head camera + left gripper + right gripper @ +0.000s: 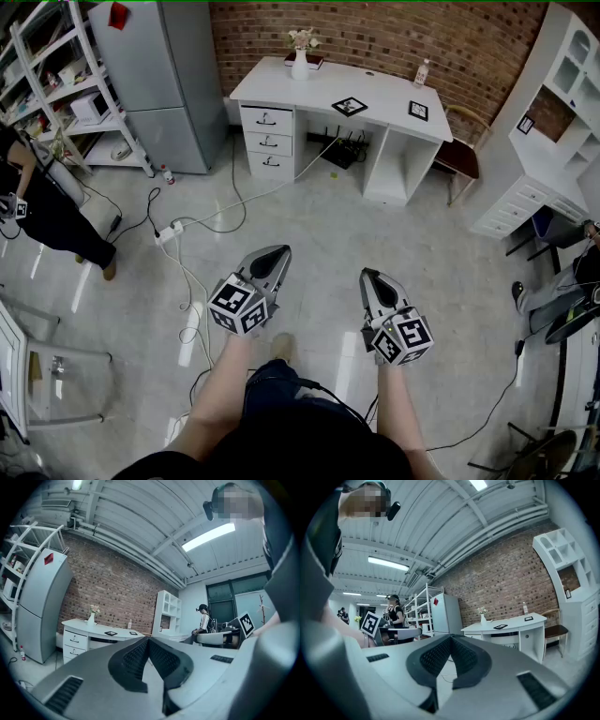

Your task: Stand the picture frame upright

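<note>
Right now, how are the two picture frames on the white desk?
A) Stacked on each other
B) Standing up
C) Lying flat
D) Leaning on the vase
C: the left picture frame and the right picture frame both lie flat, apart from each other, on the white desk.

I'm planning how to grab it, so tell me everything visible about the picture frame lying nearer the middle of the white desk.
The picture frame is small and roughly square, with a dark border around a pale centre; its material cannot be told from here. It lies flat, turned askew to the desk's edges, near the middle of the white desk. Only the desktop touches it. A second picture frame lies apart to its right, and a white vase stands behind it to the left.
</note>
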